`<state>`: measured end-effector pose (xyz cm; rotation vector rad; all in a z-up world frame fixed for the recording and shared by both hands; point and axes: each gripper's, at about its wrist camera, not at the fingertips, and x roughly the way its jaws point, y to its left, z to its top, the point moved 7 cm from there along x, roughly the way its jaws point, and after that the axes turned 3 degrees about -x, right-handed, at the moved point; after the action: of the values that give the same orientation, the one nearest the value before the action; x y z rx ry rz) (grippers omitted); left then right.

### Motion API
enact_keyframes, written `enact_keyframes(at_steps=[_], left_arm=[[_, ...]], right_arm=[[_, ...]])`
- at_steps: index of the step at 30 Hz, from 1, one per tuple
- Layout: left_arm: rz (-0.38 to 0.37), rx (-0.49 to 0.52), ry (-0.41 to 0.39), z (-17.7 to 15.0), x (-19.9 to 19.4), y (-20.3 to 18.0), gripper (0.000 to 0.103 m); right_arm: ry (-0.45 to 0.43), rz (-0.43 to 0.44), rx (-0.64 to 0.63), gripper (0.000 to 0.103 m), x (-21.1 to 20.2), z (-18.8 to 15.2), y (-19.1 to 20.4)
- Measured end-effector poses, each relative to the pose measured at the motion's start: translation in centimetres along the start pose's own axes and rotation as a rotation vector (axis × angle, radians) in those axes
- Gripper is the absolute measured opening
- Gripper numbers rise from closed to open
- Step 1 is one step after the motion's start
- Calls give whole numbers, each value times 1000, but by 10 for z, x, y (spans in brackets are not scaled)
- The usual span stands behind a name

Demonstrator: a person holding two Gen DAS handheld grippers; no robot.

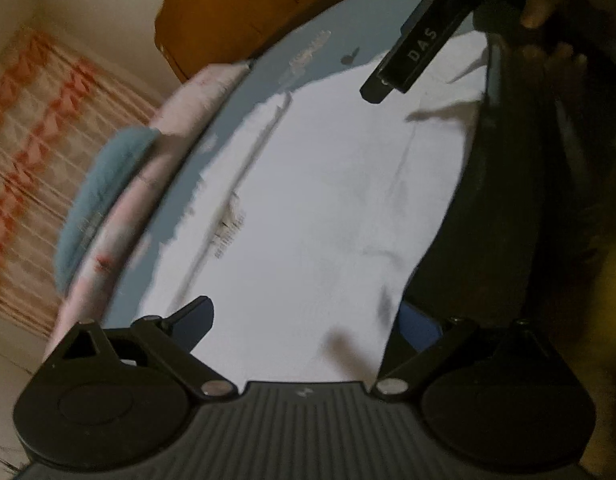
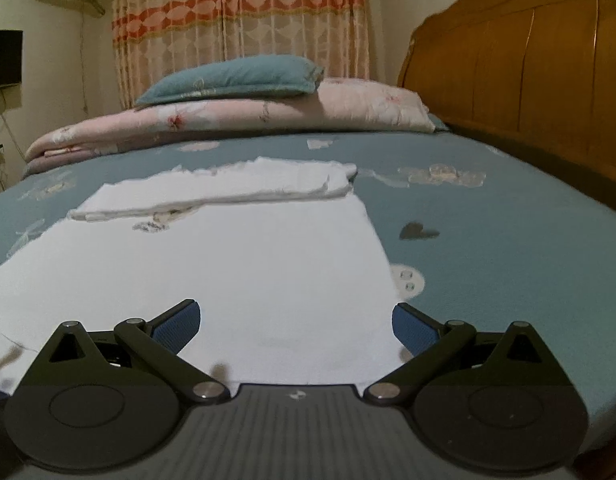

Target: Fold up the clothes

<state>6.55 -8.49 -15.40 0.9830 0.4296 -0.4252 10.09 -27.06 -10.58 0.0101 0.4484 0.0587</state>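
My right tongs (image 2: 295, 326) and left tongs (image 1: 308, 320) both gape wide, holding nothing, low over a white garment (image 2: 227, 264) spread flat on the bed (image 2: 508, 264). It looks thin, soft and light, likely to sag and slide. Its far part is already folded over. In the blurred left view, edges seem the best hold.

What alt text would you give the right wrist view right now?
Open right tongs hover low over a white garment, partly folded along its far edge, on a teal bedsheet. Behind lie a pink quilt, teal pillow and wooden headboard.
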Motion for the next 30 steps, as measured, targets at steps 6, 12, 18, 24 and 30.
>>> enact_keyframes(at_steps=[6, 12, 18, 24, 30], left_arm=[[0, 45, 2, 0, 5, 4, 98], [46, 89, 36, -17, 7, 6, 98], [81, -19, 8, -10, 3, 30, 98], [81, -32, -5, -11, 3, 36, 98], [68, -51, 5, -21, 4, 34, 98]], right_arm=[[11, 100, -28, 103, -6, 18, 12], [6, 286, -277, 103, -24, 28, 65], [-16, 416, -605, 103, -36, 11, 136], [-27, 285, -860, 96, -22, -12, 172], [-48, 129, -1021, 96, -18, -23, 161]])
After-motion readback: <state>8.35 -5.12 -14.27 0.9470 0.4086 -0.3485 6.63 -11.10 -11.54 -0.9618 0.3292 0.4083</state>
